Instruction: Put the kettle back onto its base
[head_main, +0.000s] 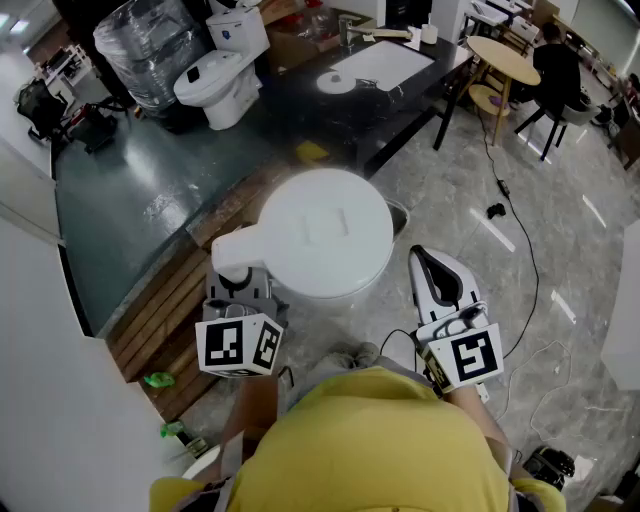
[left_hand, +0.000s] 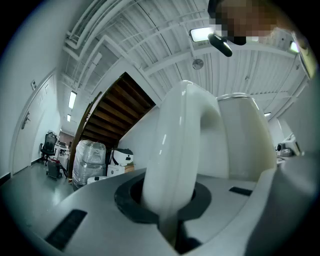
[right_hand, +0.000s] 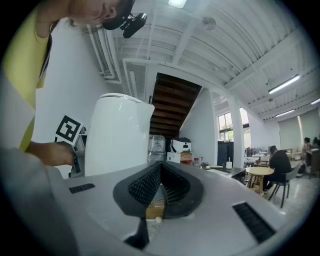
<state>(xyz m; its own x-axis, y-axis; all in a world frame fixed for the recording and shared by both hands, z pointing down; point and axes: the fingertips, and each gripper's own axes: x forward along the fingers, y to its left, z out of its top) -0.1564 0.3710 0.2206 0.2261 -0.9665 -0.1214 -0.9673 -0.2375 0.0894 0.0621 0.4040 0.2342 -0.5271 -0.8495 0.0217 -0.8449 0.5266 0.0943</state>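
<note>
kettle (head_main: 325, 235) hangs in the air straight in front of me, its handle (left_hand: 175, 165) clamped in my left gripper (head_main: 238, 276). right gripper (head_main: 430, 272) sits just beside it, jaws together on nothing. dark table (head_main: 290, 115) lies well ahead; 1 small white disc (head_main: 336, 83) there may be the base, too small to tell.

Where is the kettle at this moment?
In the head view the white kettle is at centre, its handle clamped in the jaws of the left gripper on its left. The right gripper is to its right, apart from it.
</note>
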